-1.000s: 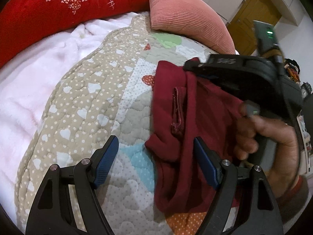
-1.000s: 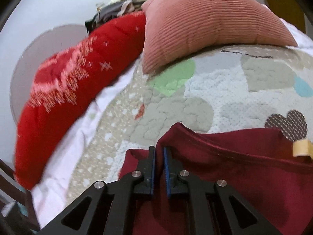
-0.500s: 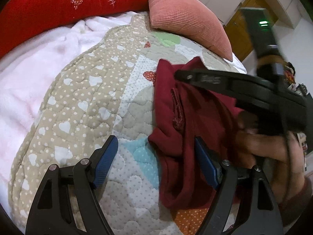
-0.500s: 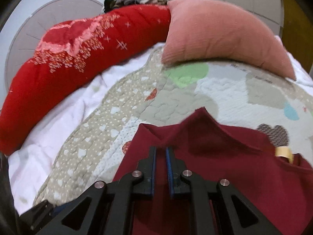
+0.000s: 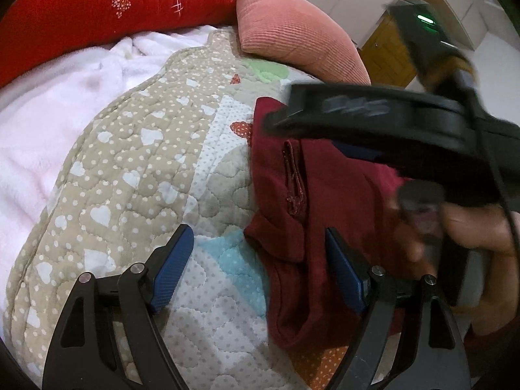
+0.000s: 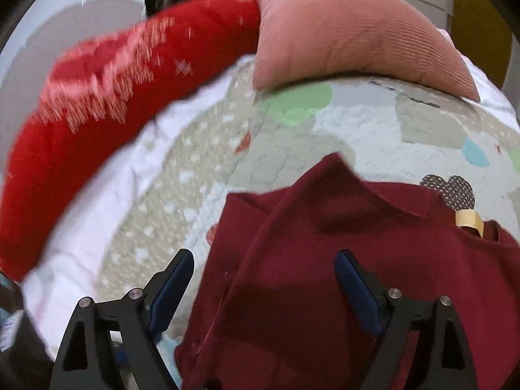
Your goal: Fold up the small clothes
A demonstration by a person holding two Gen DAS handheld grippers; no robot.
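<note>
My right claw is opening, its pads clear of the maroon garment that lies under and between them on the patchwork quilt of the bed, below the pink pillow. My left claw is spread wide and holds nothing, straddling the garment's left edge where a fold bunches on the quilt. The right pad hangs over the cloth, the left one over bare quilt.
</note>
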